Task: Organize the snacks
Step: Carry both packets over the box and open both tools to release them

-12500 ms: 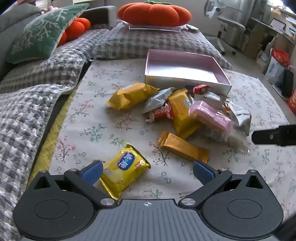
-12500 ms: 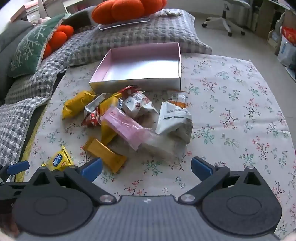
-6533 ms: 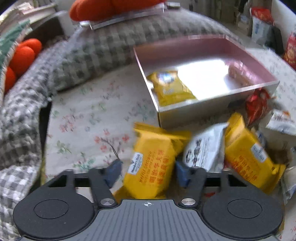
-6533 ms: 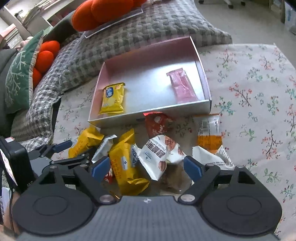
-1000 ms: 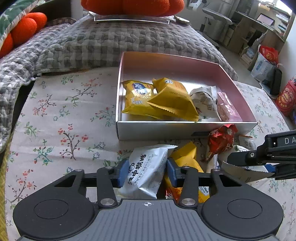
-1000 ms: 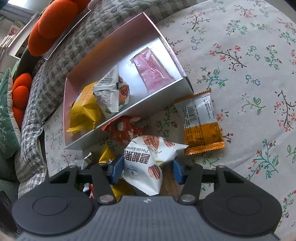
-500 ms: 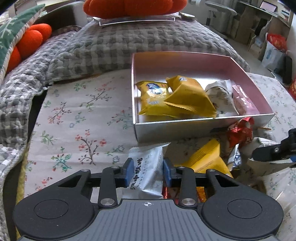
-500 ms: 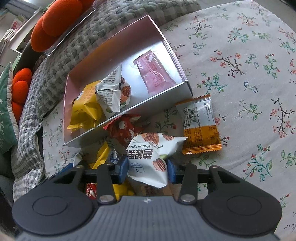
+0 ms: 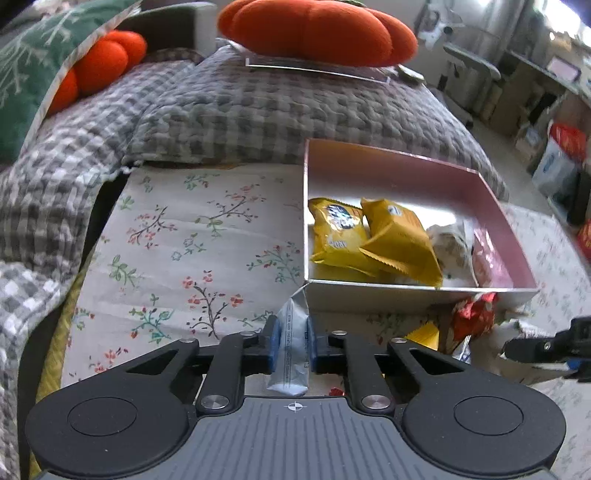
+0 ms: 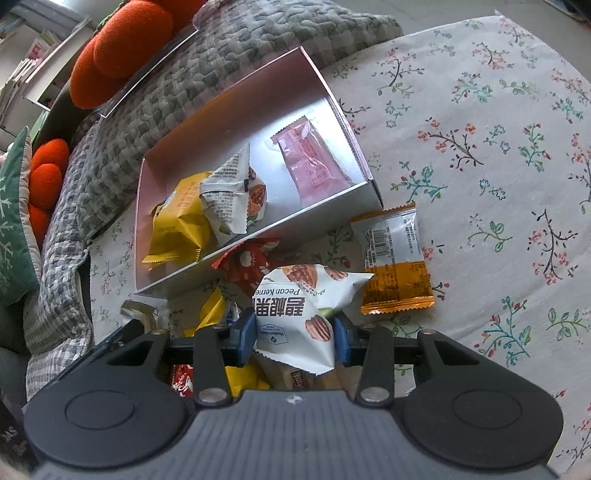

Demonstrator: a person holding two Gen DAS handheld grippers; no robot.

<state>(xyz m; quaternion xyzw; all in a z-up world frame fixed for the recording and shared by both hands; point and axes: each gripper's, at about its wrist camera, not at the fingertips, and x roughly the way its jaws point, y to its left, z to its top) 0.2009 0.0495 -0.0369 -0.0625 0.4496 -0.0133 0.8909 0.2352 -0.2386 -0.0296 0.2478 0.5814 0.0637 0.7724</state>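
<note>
Left gripper (image 9: 291, 341) jaws clamped on a white snack packet (image 9: 291, 350), just before the pink box (image 9: 413, 295) near corner. Right gripper (image 10: 293, 338) jaws pinch a pecan kernel packet (image 10: 299, 314) on the floral-cloth bench (image 10: 498, 166), near the box.

Checked grey sofa (image 9: 258, 107); orange cushions (image 9: 314, 29); office chair (image 9: 469, 74)

Black ribbed gripper (image 9: 291, 341) bodies, blue pads (image 10: 246, 335), silver screws
</note>
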